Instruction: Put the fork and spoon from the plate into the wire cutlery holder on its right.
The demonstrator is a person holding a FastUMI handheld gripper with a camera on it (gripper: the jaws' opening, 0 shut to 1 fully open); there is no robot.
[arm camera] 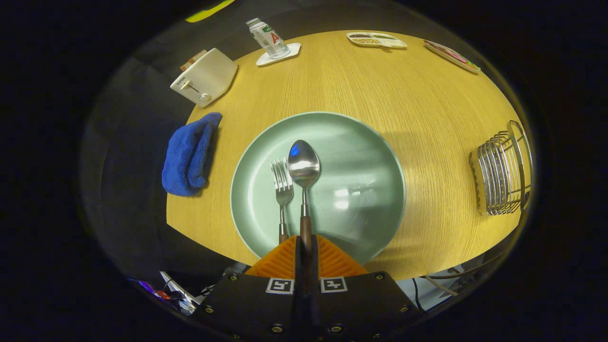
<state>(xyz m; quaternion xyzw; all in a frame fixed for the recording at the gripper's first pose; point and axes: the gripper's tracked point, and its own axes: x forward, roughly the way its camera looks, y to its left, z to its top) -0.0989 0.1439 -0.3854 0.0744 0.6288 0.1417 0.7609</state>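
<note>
A pale green plate [361, 156] lies on the round wooden table just ahead of my fingers. My gripper [305, 244] is shut on the spoon [304, 166], holding it by its dark wooden handle so its shiny bowl points away from me over the plate. The fork [282, 187] lies on the plate just left of the spoon, tines pointing away, its handle running under my left finger. The wire cutlery holder [503, 173] stands on the table to the right of the plate, near the table's edge.
A folded blue cloth [190, 154] hangs over the table's left edge. Beyond it stand a white toaster [205, 77] and a bottle on a white coaster [278, 51]. Two flat trays [377, 40] lie at the far side.
</note>
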